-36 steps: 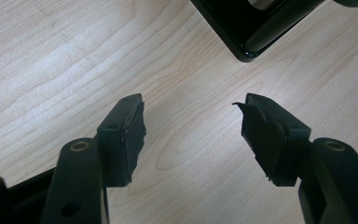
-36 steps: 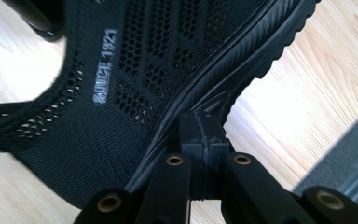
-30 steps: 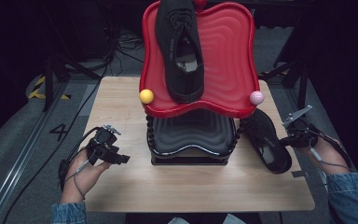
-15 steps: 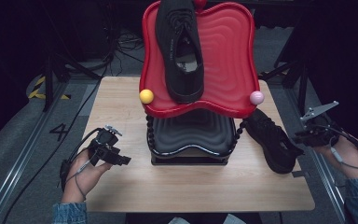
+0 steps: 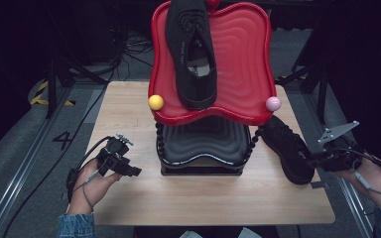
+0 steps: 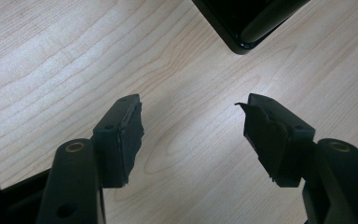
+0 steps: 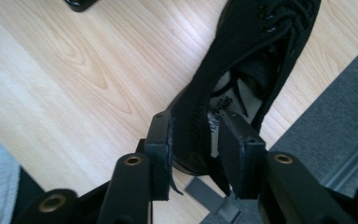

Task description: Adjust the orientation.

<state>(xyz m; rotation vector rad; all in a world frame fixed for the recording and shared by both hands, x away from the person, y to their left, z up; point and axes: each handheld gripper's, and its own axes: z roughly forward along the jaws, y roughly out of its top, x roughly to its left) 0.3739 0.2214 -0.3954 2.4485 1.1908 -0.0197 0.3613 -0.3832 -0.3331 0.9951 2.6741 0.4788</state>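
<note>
One black knit shoe point(image 5: 191, 49) lies on the tilted red tray point(image 5: 243, 64). Its mate point(image 5: 285, 146) lies on the wooden table point(image 5: 203, 198) right of the black stand point(image 5: 203, 144). My right gripper point(image 5: 313, 159) is at that shoe's heel point(image 7: 191, 130). Its jaws have just been opening and straddle the heel wall: one pad point(image 7: 163, 140) touches the outside, the other point(image 7: 230, 144) stands inside with a small gap. My left gripper point(image 5: 131, 171) rests open over bare wood point(image 6: 191, 135), left of the stand, with nothing between its pads.
A yellow ball point(image 5: 155, 102) and a pink ball point(image 5: 273, 103) sit at the red tray's front corners. The stand's corner point(image 6: 242, 28) lies ahead of the left gripper. The table's right edge and grey floor point(image 7: 326, 140) are close beside the shoe.
My right gripper has moved right toward the table's edge and its jaws have opened; they now sit around the shoe's heel. The left hand has kept still.
</note>
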